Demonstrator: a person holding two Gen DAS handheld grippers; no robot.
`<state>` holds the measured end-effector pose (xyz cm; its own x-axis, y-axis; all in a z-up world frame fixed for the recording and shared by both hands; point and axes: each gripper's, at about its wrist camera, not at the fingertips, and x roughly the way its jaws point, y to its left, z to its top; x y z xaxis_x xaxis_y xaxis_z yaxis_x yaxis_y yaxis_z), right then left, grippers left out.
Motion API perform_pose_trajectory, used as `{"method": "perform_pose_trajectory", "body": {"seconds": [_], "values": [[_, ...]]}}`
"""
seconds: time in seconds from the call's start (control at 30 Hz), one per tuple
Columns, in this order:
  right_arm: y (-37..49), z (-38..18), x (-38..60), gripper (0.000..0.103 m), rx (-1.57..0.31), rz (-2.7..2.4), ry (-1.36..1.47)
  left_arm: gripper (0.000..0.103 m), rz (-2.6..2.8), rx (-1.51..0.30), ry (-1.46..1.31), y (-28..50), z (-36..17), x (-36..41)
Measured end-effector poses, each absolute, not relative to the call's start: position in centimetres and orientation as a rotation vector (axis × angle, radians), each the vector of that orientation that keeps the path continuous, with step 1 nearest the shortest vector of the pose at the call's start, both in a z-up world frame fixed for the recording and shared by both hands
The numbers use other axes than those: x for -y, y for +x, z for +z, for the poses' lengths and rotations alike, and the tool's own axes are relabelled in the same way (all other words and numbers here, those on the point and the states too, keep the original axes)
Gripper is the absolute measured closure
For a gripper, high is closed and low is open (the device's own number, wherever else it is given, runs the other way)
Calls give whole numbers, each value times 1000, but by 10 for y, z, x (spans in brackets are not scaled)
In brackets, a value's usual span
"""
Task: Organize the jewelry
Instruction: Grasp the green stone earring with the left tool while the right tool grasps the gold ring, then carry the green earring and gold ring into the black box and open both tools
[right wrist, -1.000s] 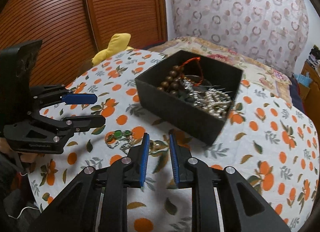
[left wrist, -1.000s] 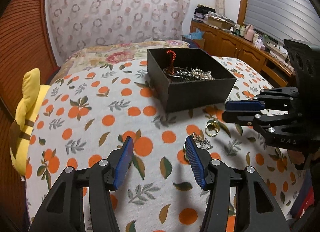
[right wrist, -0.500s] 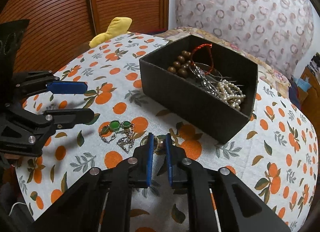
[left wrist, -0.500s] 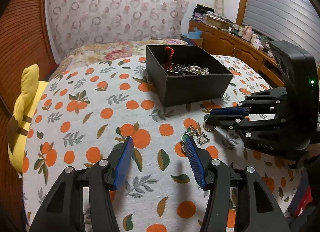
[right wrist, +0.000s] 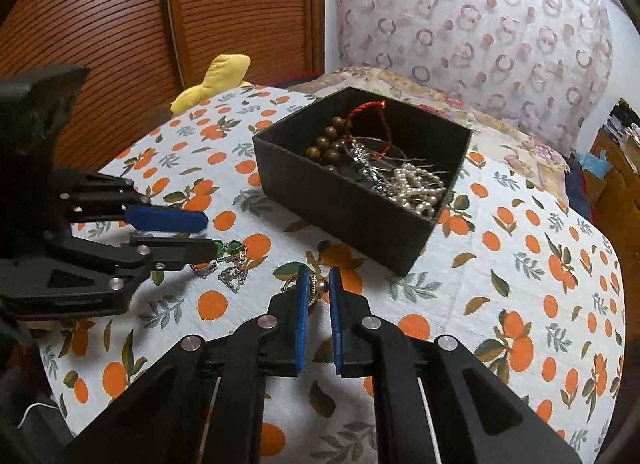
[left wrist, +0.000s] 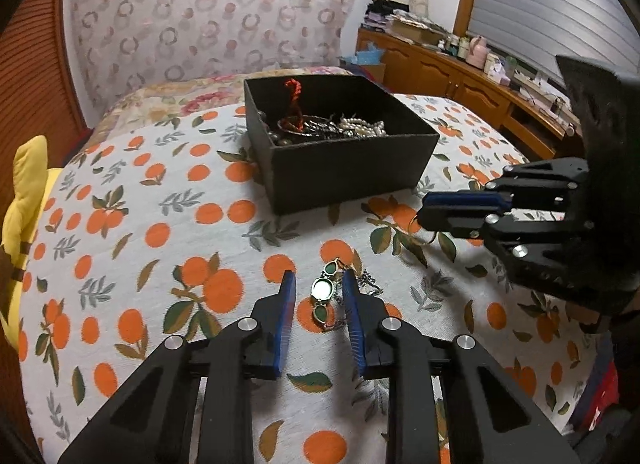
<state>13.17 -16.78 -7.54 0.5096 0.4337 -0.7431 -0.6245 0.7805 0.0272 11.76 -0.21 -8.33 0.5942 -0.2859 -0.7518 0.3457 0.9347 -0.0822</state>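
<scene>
My left claw is angled down at the orange-print cloth, its jaws closing with the green-stoned silver chain bracelet lying lengthwise between them; the blue pads do not press it yet, so I count nothing as held there. I straddle the round setting, I judge, because the loose chain trailing to that claw's right would slip from a pinch. My right claw is nearly closed, clamped on a small gold ring with a dark bead at its fingertips, the ring's loop poking out just left of the jaws. Gripping it at the very tips keeps the piece visible and easy to drop. The black square cardboard box, ahead of both claws and a little right of the right one, already holds wooden beads, a red cord and pearls, so both pieces probably belong there.
</scene>
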Motion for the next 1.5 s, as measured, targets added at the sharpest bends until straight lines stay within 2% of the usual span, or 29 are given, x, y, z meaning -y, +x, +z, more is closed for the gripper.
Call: {"method": "perform_pose_trajectory", "body": {"seconds": [0.2,0.47,0.87,1.5], "values": [[130,-72,173,92,-803,645,-244,92,-364,-871,114,121,-88,10],[127,-67,176,92,-787,647,-236,92,-371,-850,106,116,-78,9],[128,-39,185,92,-721,635,-213,92,-387,-718,66,111,-23,13],[176,-11,194,91,-660,567,-138,92,-352,-612,54,150,28,18]]}}
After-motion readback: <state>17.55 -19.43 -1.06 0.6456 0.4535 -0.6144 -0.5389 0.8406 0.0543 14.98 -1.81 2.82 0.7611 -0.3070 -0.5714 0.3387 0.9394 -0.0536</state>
